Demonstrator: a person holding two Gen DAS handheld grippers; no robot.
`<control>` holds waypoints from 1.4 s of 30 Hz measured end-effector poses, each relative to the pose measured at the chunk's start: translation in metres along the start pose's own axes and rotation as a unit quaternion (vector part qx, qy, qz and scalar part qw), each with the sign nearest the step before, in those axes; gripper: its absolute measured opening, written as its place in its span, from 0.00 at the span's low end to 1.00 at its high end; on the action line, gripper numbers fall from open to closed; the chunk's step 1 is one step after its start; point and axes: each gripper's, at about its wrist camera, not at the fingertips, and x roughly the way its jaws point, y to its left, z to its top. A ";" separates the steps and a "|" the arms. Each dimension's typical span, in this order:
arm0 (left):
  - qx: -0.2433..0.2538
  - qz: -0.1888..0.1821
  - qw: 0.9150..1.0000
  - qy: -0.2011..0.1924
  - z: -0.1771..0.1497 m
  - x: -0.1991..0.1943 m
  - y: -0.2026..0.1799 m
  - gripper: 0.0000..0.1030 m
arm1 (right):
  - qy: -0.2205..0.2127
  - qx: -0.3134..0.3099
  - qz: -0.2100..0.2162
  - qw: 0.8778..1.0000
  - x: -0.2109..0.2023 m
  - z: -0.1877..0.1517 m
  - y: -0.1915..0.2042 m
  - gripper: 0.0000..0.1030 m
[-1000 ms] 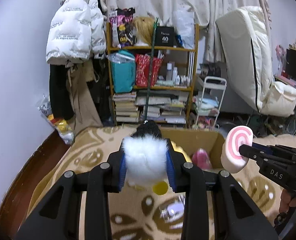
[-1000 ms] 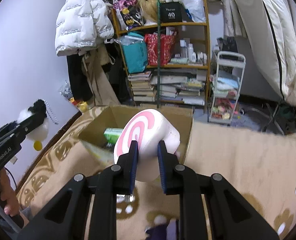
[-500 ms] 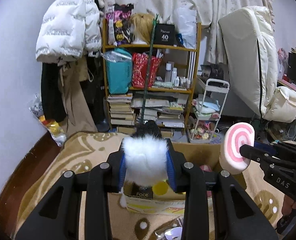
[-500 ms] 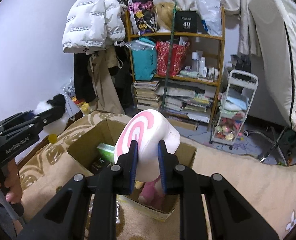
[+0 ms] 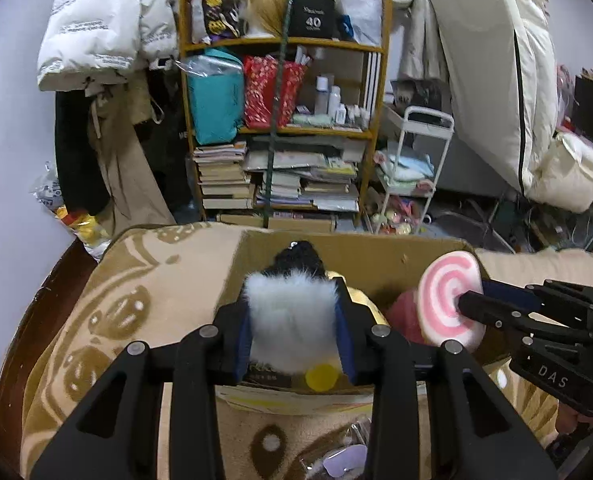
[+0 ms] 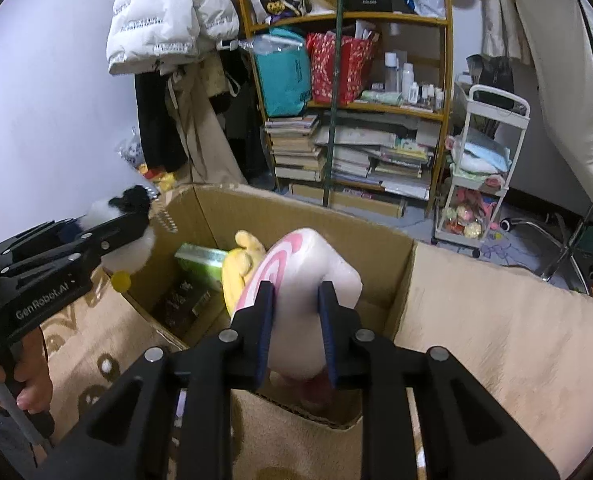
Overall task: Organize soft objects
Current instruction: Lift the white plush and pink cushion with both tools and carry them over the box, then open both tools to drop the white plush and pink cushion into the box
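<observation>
Plush toys, two of them, both carried over the open cardboard box [image 6: 400, 264] on the patterned blanket [image 5: 168, 280]; key relation: box mouth lies directly below and just ahead of both tools, so the drop looks like straight down, no sideways travel needed. Left gripper [image 5: 296, 332] pinches a fluffy white toy [image 5: 290, 320] with a black tuft on top and a small yellow pom hanging under it, pads squeezed into the fur, toy over the near-left wall of the box. Right gripper [image 6: 294, 320] has the pink-and-white swirl cushion [image 6: 304, 276] between its pads, jaws opening at this moment, pads look to be touching the sides with the foam barely dented; cushion is a thick round disc standing on edge, swirl face turned toward the left side, its lower end already inside the box. Right one seems nearer to release, deeper in. Inside box: yellow plush [image 6: 242, 264], green packet [image 6: 200, 258], something pink [image 5: 402, 312] under the cushion. All items soft, squashy, likely to land without bouncing. Box is plain corrugated, flaps upright, walls thin, could get nudged
</observation>
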 end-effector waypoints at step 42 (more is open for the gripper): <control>0.034 0.049 0.998 0.028 -0.027 -0.067 -0.014 0.83 | 0.014 0.056 0.011 0.998 -0.063 -0.033 -0.003 0.65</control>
